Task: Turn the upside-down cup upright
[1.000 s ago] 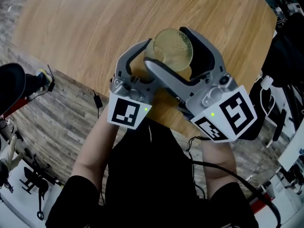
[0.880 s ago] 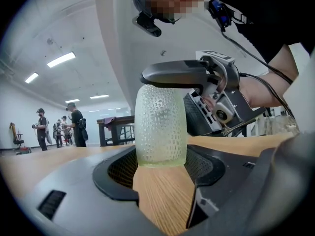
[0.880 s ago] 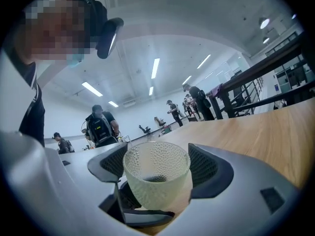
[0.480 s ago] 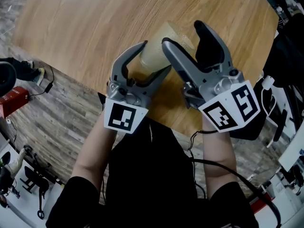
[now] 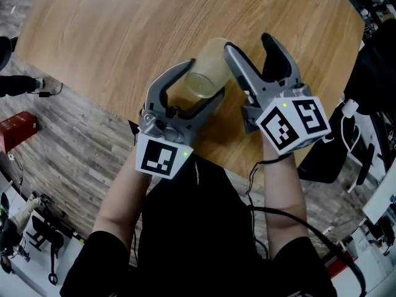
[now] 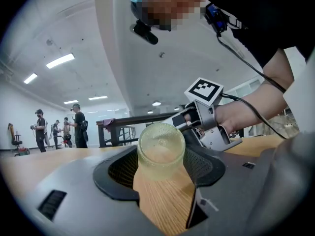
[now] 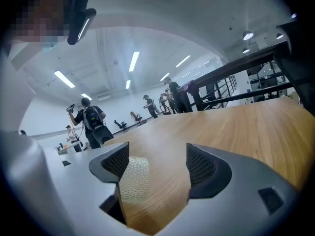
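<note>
In the head view the right gripper [image 5: 249, 42] hides one side of the cup [image 5: 207, 64]. The right gripper view shows only a thin slice of it; the rest is hidden. The far-off people [image 6: 76, 127] are too small to make out.

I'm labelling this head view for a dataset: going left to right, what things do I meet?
red box → left gripper's marker cube → cup → right gripper's marker cube

**A:** Cup [image 5: 207, 73] is pale yellow-green, translucent, finely dimpled all over, and the table [image 5: 111, 36] is warm oak grain.

**B:** Left gripper [image 5: 204, 79] and right gripper [image 5: 249, 43] are both grey, with black mesh-textured pads. Black-and-white square patterns on the marker cubes [image 5: 162, 158] at six o'clock. Grey-brown plank floor [image 5: 68, 135] at nine.
</note>
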A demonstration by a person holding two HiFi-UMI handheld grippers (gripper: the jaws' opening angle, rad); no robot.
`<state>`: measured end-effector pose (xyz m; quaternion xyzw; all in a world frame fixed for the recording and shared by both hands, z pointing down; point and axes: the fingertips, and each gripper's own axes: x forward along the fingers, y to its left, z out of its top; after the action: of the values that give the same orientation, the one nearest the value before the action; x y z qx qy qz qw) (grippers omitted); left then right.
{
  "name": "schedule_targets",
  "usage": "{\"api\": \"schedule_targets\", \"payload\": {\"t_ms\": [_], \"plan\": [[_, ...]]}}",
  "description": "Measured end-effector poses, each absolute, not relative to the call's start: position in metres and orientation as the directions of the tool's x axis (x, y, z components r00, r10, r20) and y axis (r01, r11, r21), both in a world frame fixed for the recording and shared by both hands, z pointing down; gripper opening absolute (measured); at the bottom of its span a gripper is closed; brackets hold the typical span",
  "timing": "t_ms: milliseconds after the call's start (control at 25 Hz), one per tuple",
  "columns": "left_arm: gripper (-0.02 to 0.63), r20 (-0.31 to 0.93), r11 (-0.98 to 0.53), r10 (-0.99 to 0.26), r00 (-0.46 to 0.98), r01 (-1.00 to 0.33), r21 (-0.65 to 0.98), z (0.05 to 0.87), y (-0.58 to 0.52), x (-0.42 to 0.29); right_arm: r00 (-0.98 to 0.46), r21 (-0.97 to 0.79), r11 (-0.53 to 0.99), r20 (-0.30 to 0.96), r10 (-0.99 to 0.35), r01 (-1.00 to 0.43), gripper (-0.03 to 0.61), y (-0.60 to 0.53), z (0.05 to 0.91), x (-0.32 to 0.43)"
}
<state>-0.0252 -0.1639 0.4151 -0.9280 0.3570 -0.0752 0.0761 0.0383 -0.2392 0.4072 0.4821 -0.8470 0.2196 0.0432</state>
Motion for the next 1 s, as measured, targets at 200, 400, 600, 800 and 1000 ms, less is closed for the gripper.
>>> {"api": "schedule_targets", "payload": {"t_ms": [200, 400, 600, 800, 1000], "plan": [[0.295, 0.125, -0.771, -0.636, 0.762, -0.619, -0.150, 0.422, -0.164, -0.021, -0.500, -0.314, 0.400, 0.378, -0.779, -0.861, 0.368, -0.243, 0.434, 0.047], [0.290, 0.190, -0.796, -0.606, 0.773, -0.588, -0.145, 0.436, -0.167, -0.010, -0.495, -0.324, 0.382, 0.436, -0.752, -0.866, 0.367, -0.240, 0.451, 0.051], [0.290, 0.224, -0.823, -0.566, 0.793, -0.559, -0.102, 0.443, -0.168, 0.001, -0.468, -0.320, 0.350, 0.467, -0.750, -0.881, 0.367, -0.241, 0.462, 0.062], [0.291, 0.245, -0.831, -0.552, 0.797, -0.552, -0.074, 0.447, -0.171, 0.007, -0.432, -0.305, 0.314, 0.507, -0.746, -0.899, 0.367, -0.239, 0.471, 0.073], [0.291, 0.233, -0.832, -0.552, 0.801, -0.549, -0.081, 0.446, -0.171, 0.011, -0.425, -0.307, 0.304, 0.504, -0.752, -0.902, 0.367, -0.236, 0.470, 0.080]]}}
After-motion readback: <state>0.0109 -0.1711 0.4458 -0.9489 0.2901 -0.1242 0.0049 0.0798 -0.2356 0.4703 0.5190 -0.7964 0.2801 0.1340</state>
